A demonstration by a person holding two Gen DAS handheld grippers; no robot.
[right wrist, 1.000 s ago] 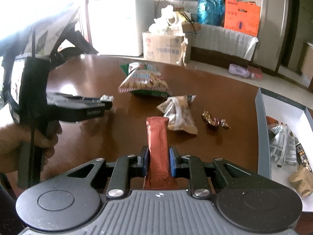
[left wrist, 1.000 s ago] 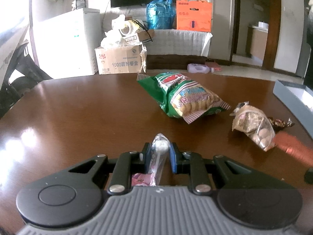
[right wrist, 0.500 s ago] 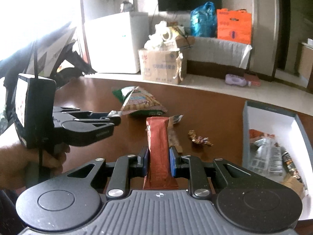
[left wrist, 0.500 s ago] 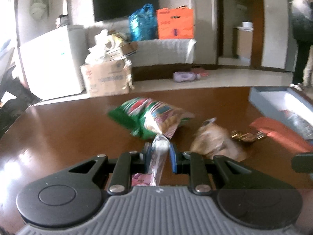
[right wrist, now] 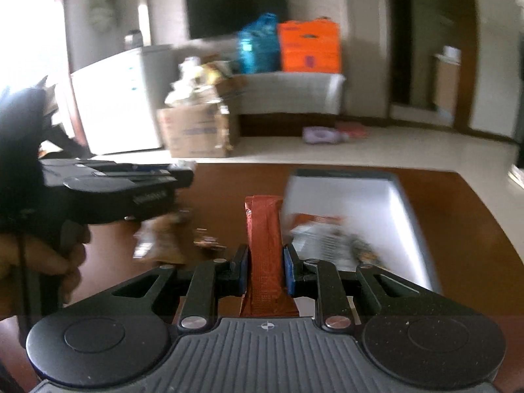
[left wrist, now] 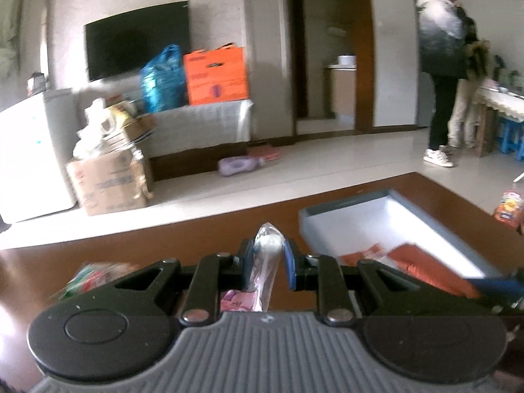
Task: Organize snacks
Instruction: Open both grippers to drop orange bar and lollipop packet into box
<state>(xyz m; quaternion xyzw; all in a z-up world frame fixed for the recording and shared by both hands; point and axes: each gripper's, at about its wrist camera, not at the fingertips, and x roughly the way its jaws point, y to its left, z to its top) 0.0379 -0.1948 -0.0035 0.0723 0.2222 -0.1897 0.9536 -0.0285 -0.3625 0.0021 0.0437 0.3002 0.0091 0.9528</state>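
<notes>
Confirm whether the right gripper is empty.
No, the right gripper is shut on an upright red-brown packet clamped between its blue pads.

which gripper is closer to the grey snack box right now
Right. The right gripper is beside the box, nearly over its near end; the left gripper is farther off to its side.

Table (right wrist: 475, 229): polished brown wood, glossy. Red bar (right wrist: 264, 239): matt foil wrapper with fine crimped texture. Candy (left wrist: 267, 262): clear, shiny plastic film. Tray (left wrist: 360, 226): smooth matt white inside, grey rim. Carton (left wrist: 108, 183) at 10 o'clock: plain brown cardboard, creased.
</notes>
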